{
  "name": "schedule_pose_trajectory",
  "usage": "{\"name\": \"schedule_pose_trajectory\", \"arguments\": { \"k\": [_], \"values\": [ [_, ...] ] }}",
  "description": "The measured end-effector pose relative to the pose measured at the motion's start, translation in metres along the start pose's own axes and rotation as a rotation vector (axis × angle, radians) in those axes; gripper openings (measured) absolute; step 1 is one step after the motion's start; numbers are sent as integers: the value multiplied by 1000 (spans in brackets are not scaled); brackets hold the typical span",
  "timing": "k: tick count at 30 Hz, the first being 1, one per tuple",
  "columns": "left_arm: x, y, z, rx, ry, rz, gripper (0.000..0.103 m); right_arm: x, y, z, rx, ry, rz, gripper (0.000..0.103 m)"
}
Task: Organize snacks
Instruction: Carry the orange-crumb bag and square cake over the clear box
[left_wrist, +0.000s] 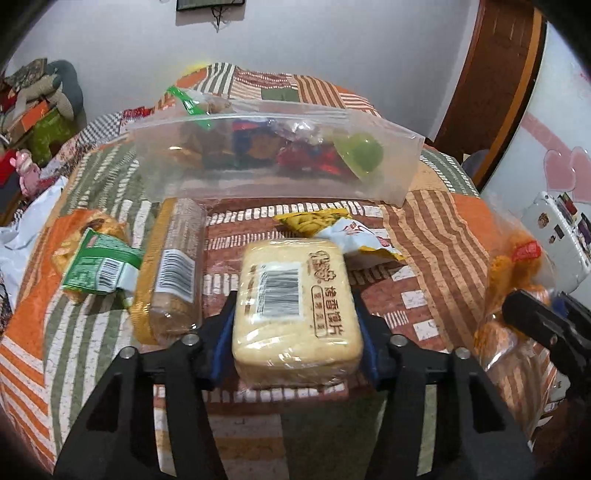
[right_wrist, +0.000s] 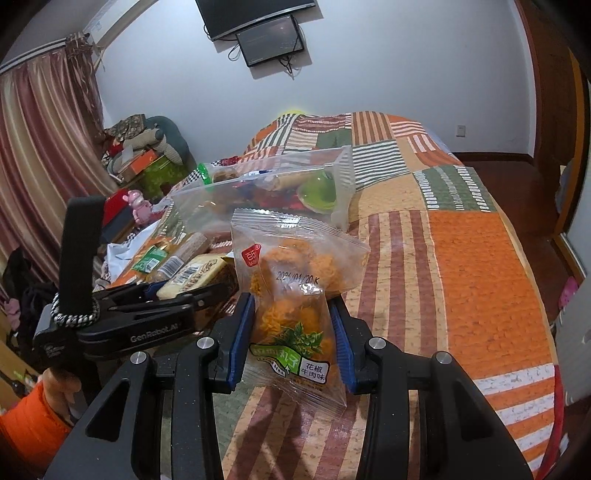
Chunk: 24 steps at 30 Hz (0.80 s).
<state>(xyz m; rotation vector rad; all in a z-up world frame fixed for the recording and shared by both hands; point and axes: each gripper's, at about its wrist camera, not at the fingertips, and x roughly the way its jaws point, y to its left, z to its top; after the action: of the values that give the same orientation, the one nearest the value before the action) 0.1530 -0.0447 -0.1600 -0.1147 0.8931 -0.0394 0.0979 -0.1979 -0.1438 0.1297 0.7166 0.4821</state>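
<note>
Left wrist view, my left gripper (left_wrist: 295, 314) closed around a pale toast pack (left_wrist: 295, 295) resting on the patchwork bed (left_wrist: 443, 229), clear zip bag (left_wrist: 273, 155) of snacks beyond, right wrist view, my right gripper (right_wrist: 291, 339) clamped on an orange snack packet (right_wrist: 291, 291) above the bed.

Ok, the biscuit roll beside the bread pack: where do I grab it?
Take the biscuit roll across its middle, from above, one pad on each long side. It lies flat on the quilt, pointing away, with little room beside the bread pack.
</note>
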Motion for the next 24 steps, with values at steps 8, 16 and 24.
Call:
{"name": "schedule_pose_trajectory", "arguments": {
  "k": [8,16,24],
  "values": [
    [-23,11,-2,-11,-35,-59,54,-1,5,8,-17,-2,-19,37],
    [-56,23,15,-10,-127,-73,54,-3,11,19,-30,-16,-36,37],
    [-68,36,37,-8,-168,-70,54,3,17,43,-80,-50,-67,37]
  ]
}}
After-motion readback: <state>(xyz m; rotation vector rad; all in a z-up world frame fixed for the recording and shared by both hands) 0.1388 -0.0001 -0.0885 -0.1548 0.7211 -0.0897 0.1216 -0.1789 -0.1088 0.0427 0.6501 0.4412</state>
